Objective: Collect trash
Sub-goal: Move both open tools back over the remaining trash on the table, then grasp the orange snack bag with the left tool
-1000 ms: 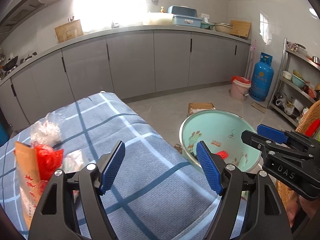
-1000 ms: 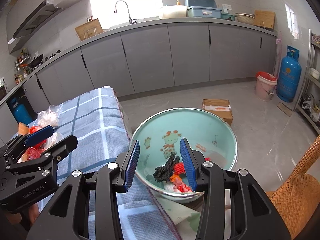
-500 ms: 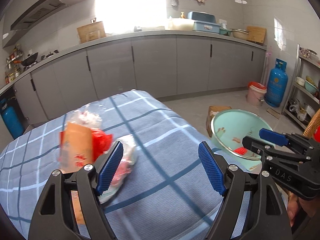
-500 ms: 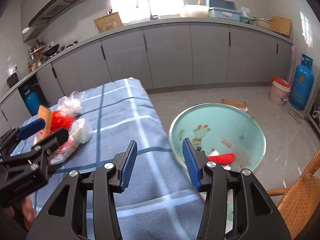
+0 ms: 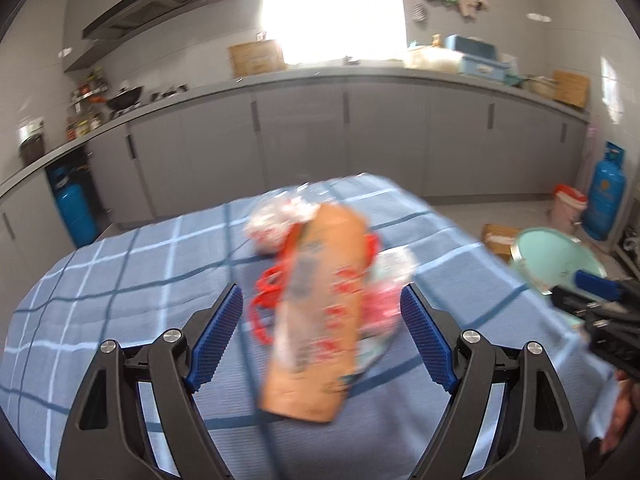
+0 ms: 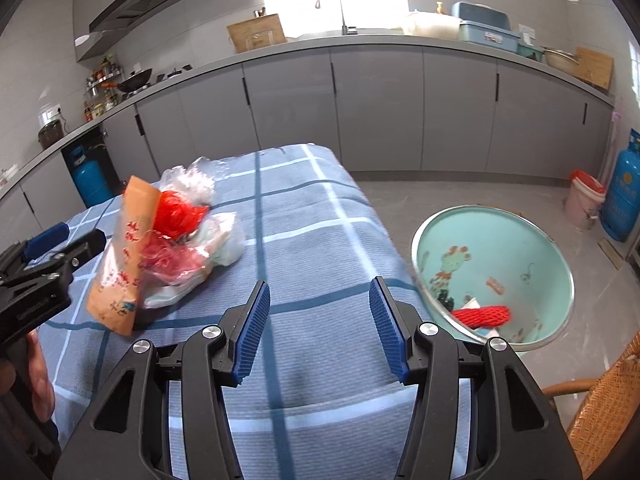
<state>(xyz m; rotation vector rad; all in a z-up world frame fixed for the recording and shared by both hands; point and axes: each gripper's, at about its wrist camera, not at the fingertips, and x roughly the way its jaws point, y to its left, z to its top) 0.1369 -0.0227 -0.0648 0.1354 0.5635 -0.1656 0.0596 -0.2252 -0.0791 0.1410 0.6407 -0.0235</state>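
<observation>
Hovering the left gripper, jaws spread and empty, over the orange paper snack bag and crumpled plastic wrappers awaiting collection on the blue checked tabletop, right gripper likewise spread, with the red mesh sleeve already lying in the mint-green basin.

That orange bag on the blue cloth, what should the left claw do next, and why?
Probably ease the left claw forward and shut it on the orange bag. The claw is open and empty, the bag sits just ahead between its fingers, and the green basin holds other trash.
</observation>
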